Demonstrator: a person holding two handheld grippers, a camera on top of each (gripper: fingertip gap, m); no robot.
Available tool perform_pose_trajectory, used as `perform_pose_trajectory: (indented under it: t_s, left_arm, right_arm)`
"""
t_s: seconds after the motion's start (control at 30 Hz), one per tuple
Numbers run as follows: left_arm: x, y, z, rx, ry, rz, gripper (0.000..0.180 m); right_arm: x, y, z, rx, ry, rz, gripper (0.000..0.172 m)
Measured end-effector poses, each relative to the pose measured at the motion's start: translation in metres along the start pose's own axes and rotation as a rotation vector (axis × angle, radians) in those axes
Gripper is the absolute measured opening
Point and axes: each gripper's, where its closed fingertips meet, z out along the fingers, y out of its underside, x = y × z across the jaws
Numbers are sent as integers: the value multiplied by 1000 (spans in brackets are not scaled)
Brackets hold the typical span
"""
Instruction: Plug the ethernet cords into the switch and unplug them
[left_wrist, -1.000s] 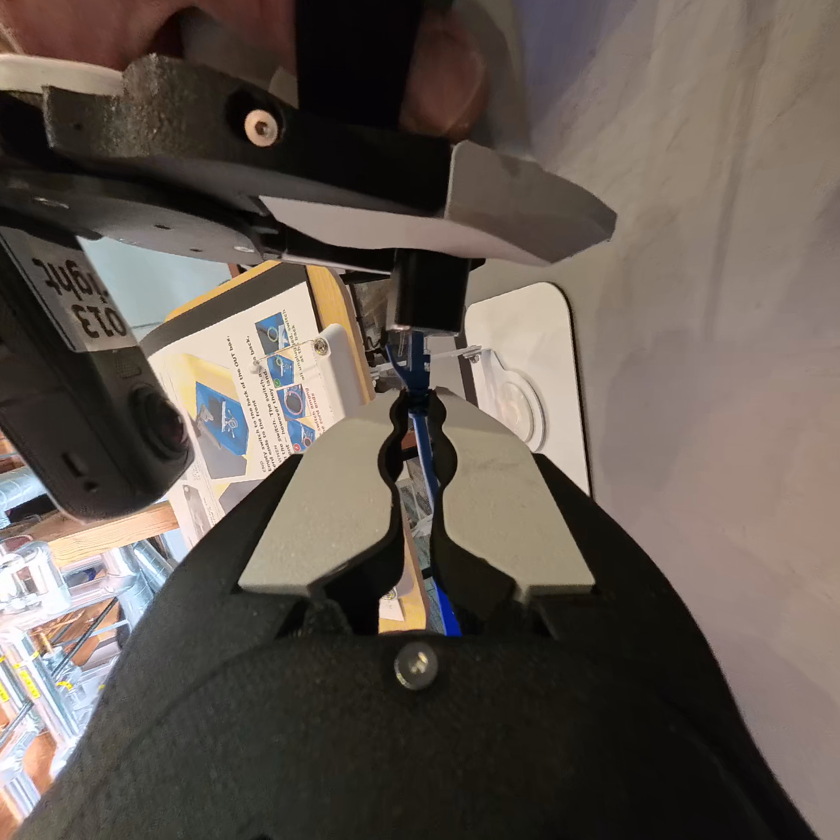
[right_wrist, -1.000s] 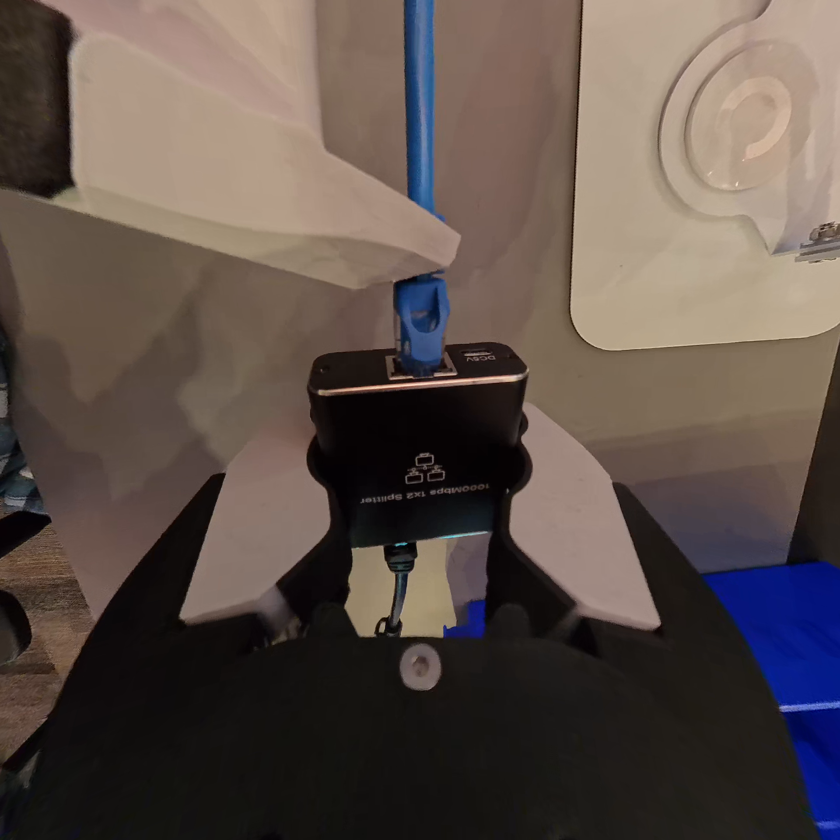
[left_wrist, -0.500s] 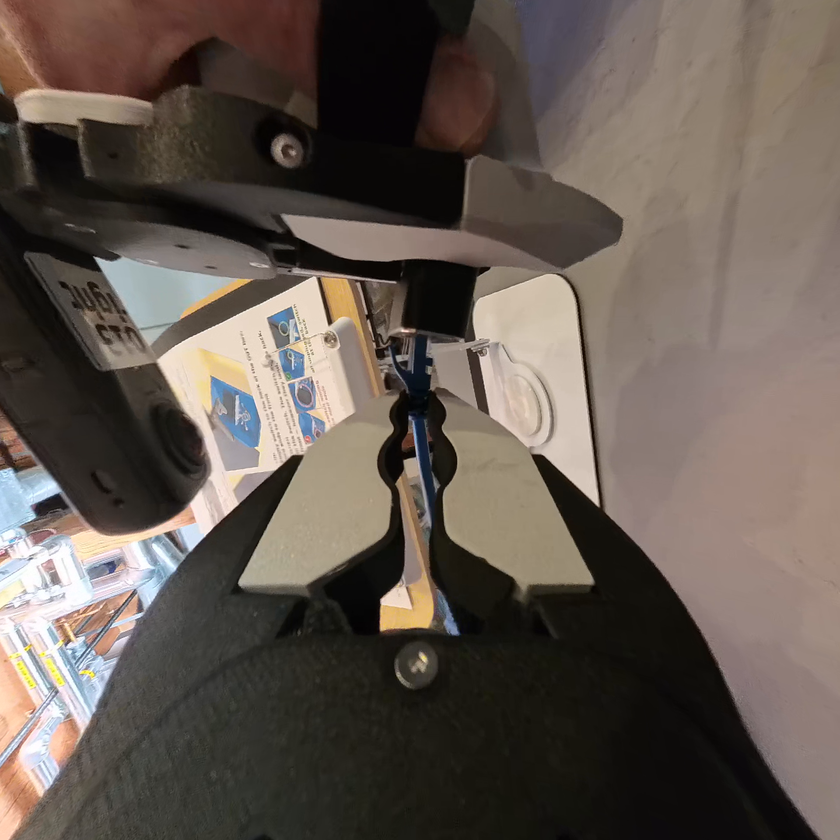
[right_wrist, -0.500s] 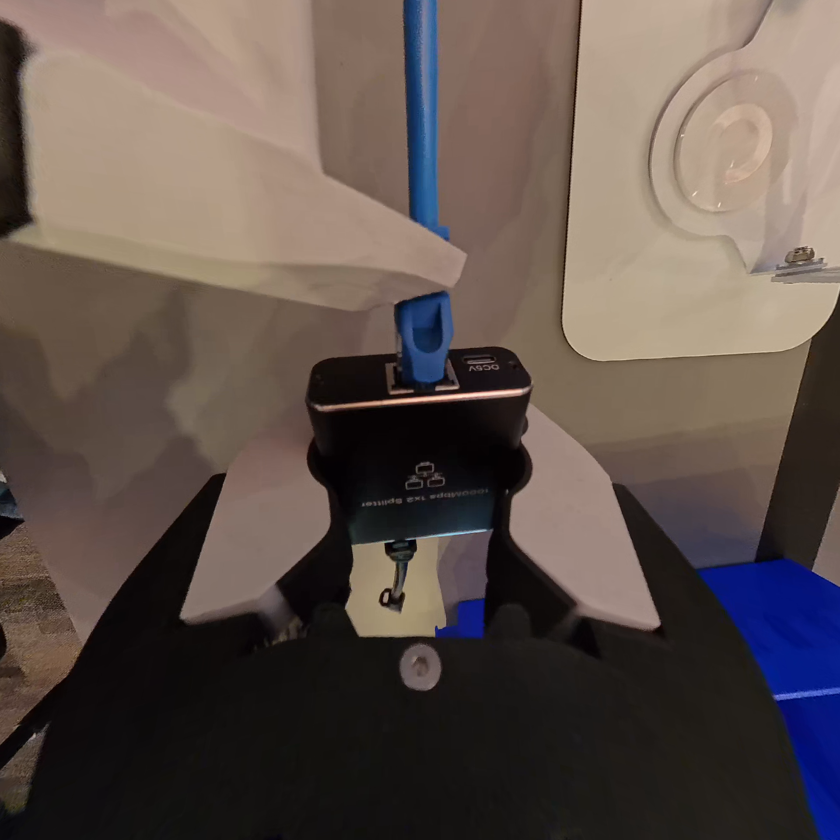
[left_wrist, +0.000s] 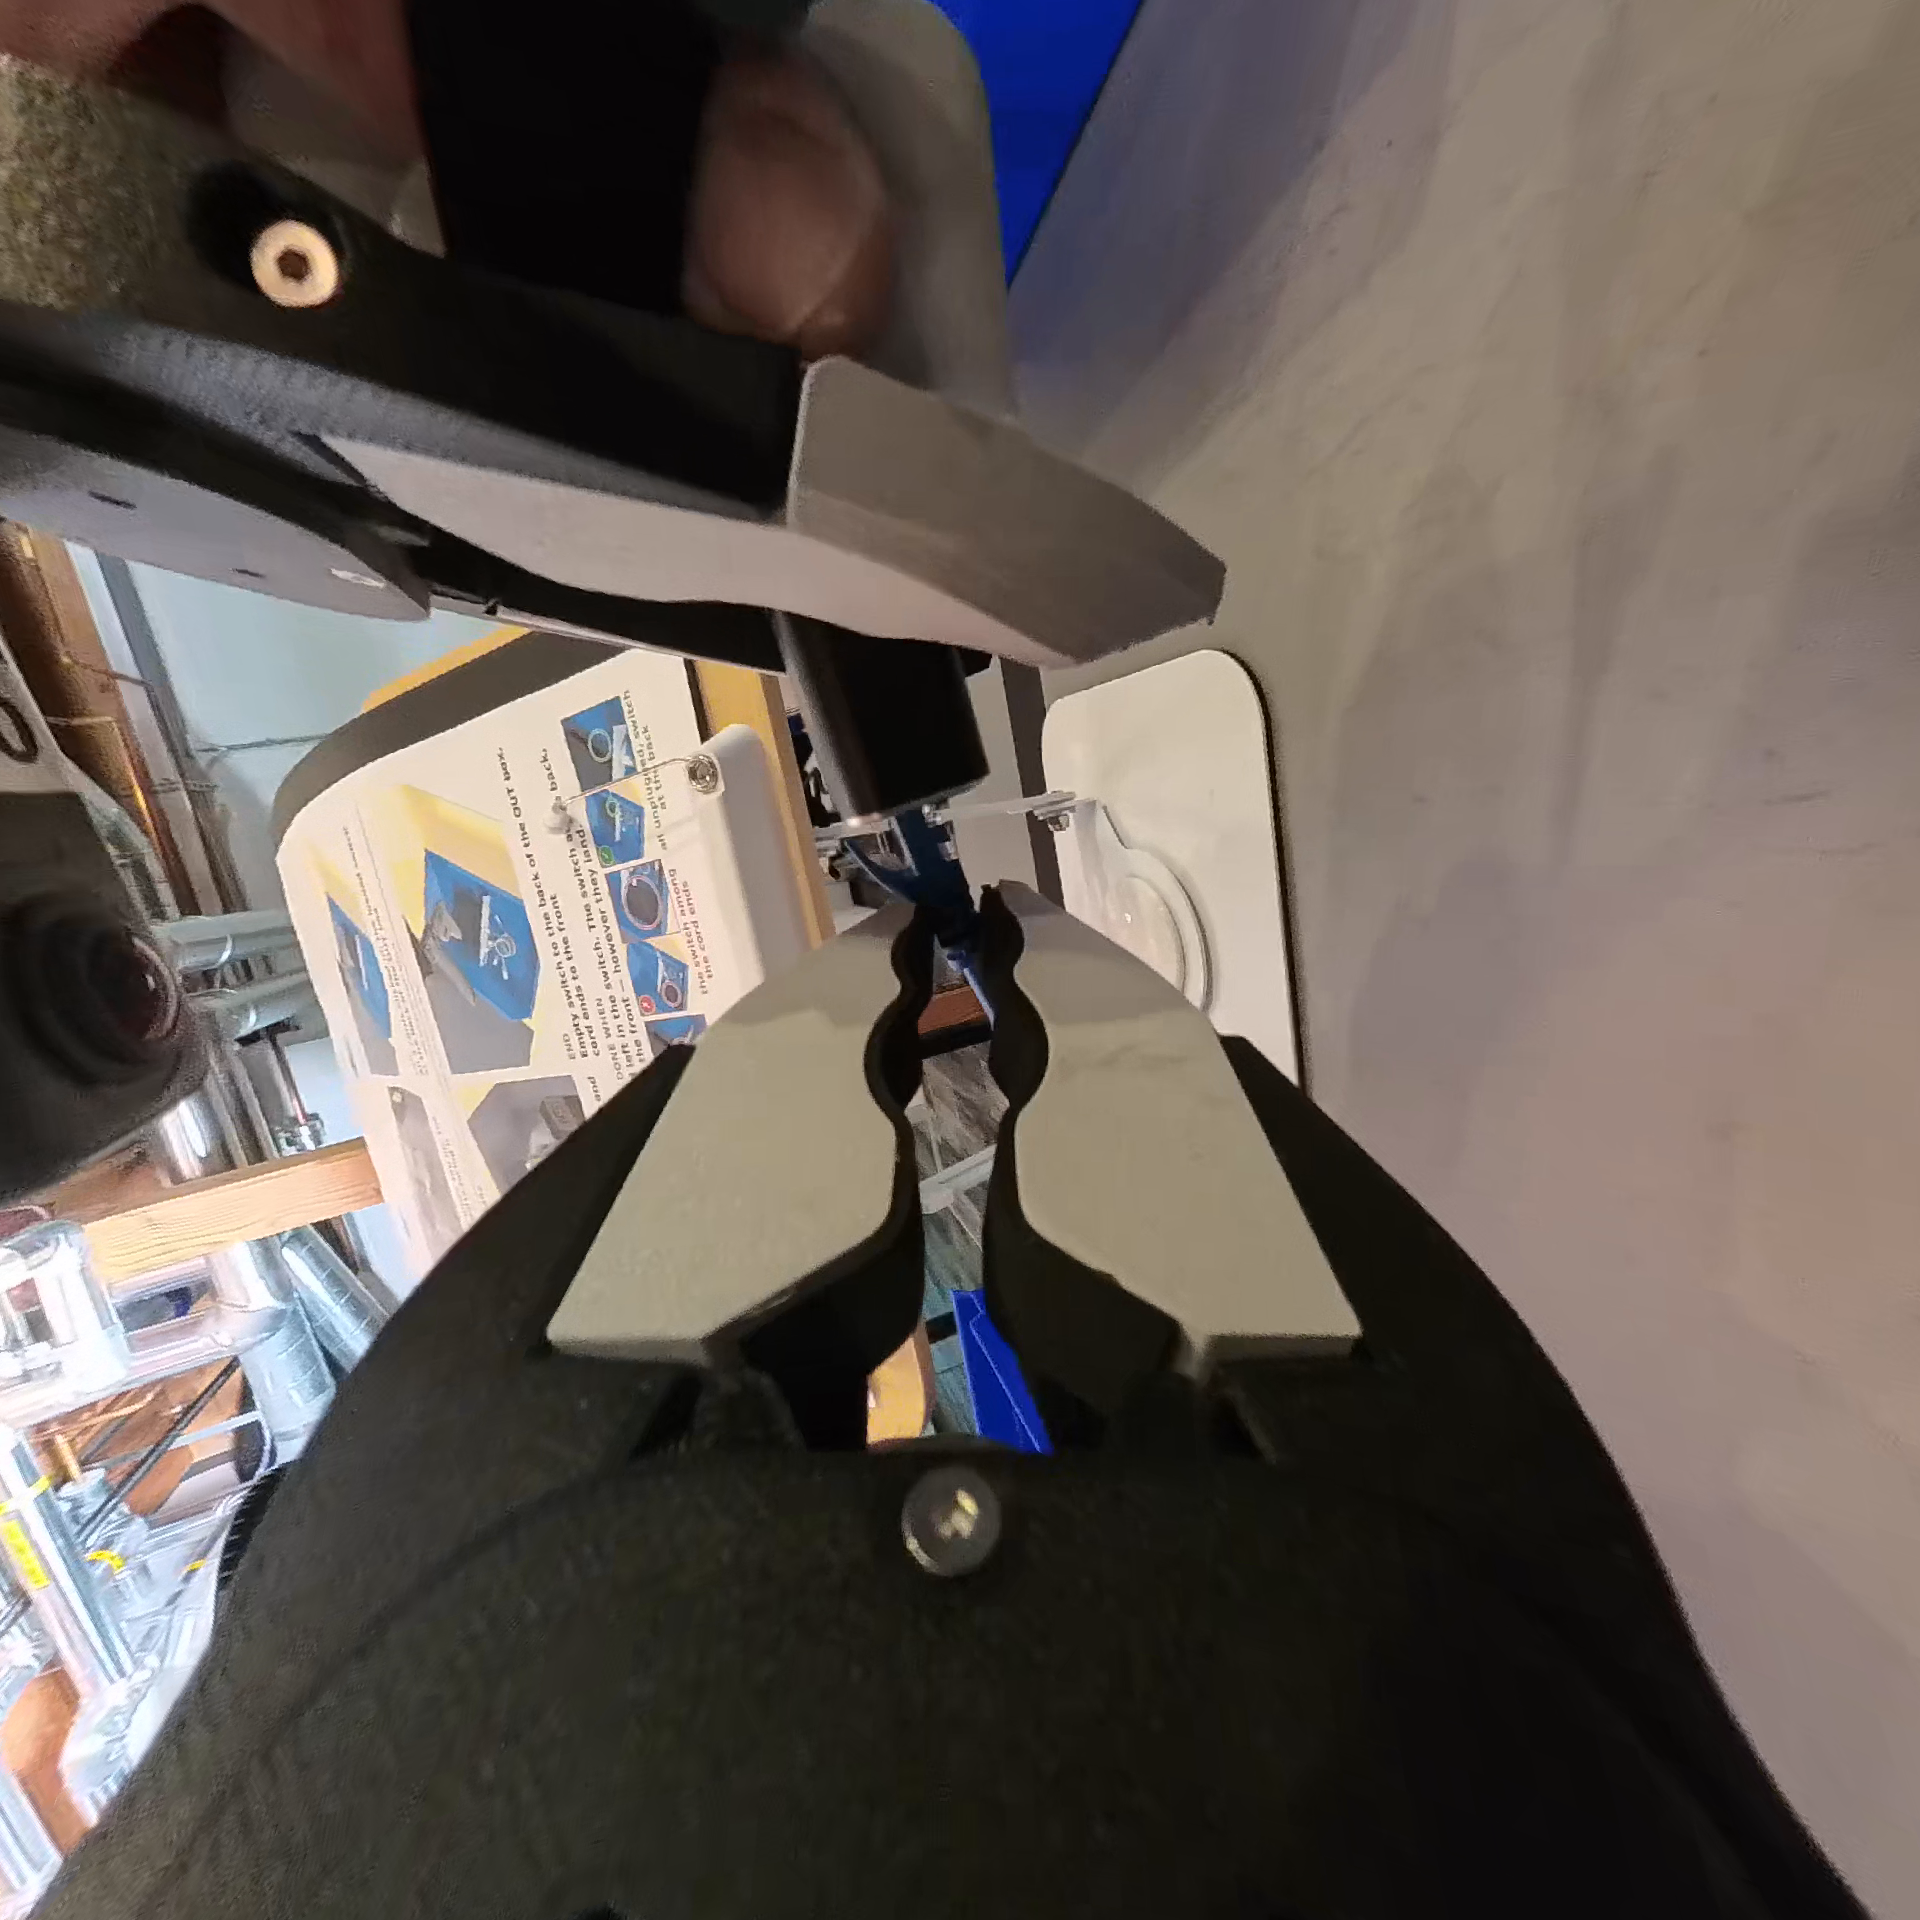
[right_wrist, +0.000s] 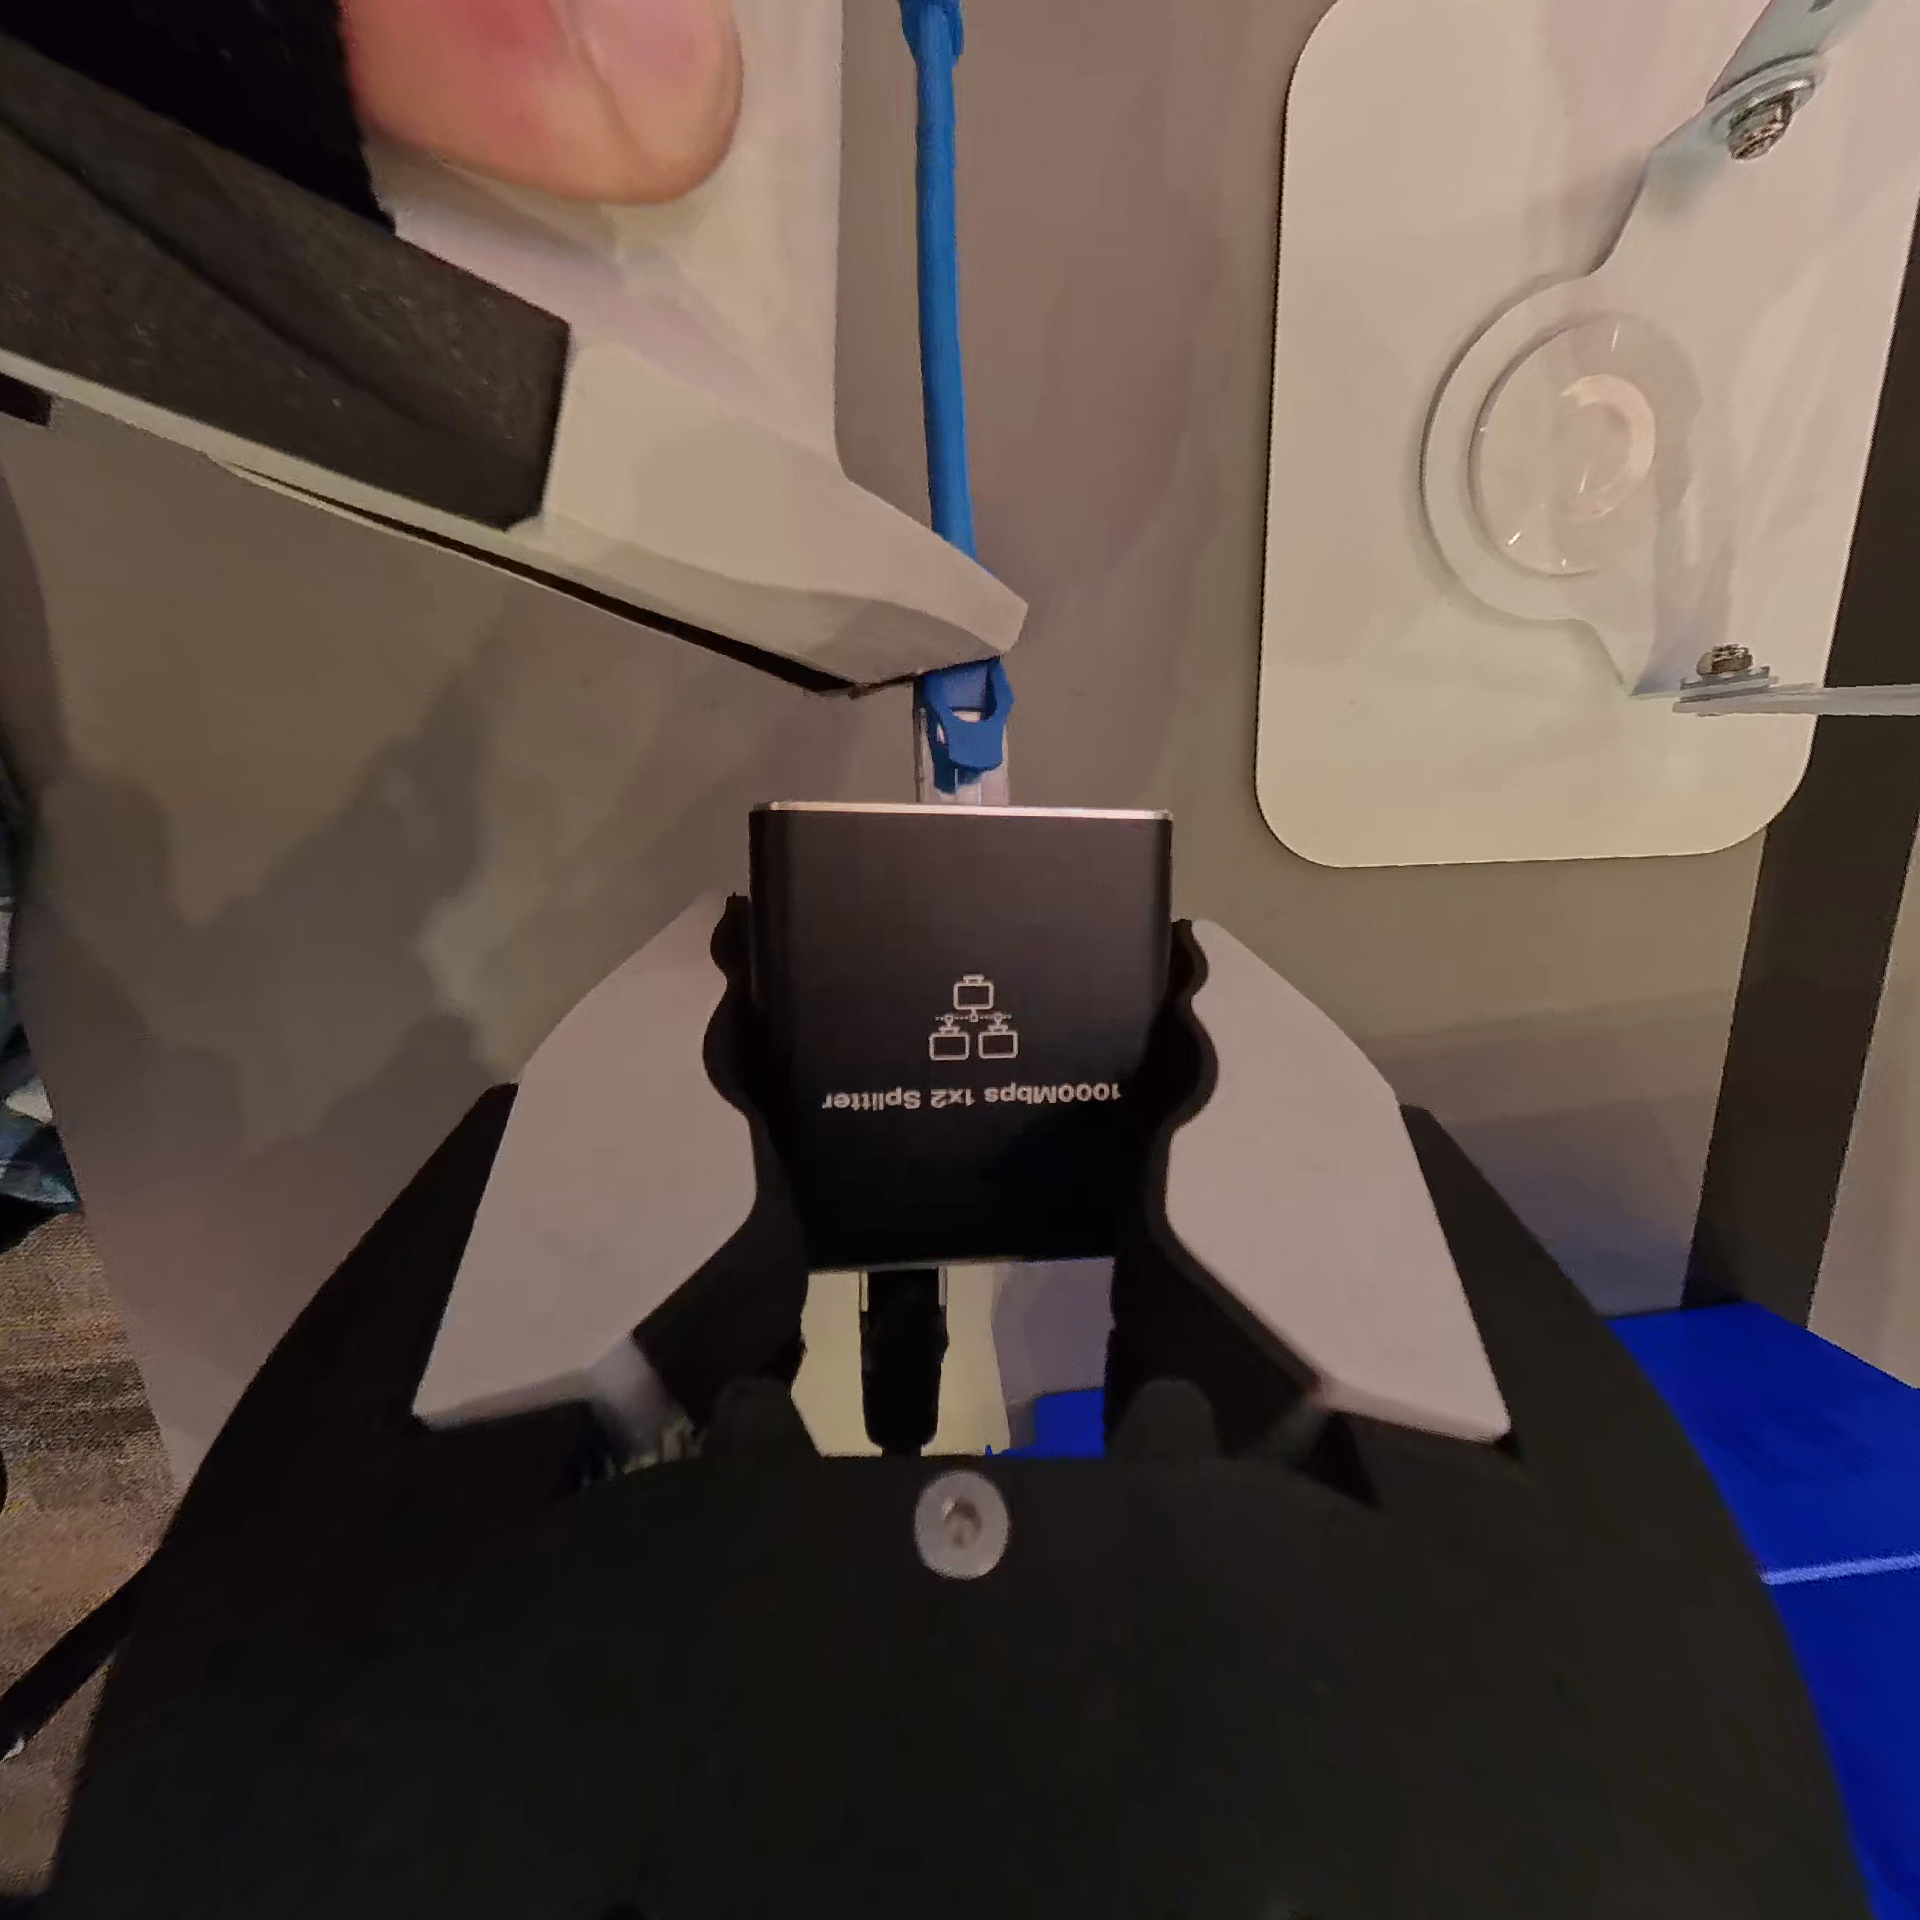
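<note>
Since a second ago the blue plug (right_wrist: 961, 727) has backed out of the switch (right_wrist: 961, 1029): before, its boot sat flush in the port, and now the clear connector shows above the switch's top edge, though whether its tip has fully cleared the port I cannot tell. The switch has also tipped, so its port face no longer shows in the right wrist view.

The right gripper (right_wrist: 961, 966) is clamped on the black switch, a pad pressed to each side, with a dark cord hanging from its underside. The left gripper (left_wrist: 951, 935) is nearly closed, its tips pinching the blue cord (right_wrist: 940, 312) just behind the plug.

To finish this well, I would say the pull should run straight along the port's axis, the two grippers drawing directly apart. The left grip is on the cord, not the plug body, so a sideways tug could kink it or catch the latch. The right should hold the switch still and square, not let it tilt further.
</note>
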Motion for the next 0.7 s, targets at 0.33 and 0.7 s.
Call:
perform_pose_trajectory:
  t_s: [0.33, 0.7]
  left_arm:
    - [-19, -10, -8, 56, -91, -11, 7]
    - [-31, 15, -20, -7, -51, -101, 10]
  right_arm:
    - [-1, 7, 13, -57, 5, -23, 74]
    - [-2, -13, 7, 13, 13, -30, 75]
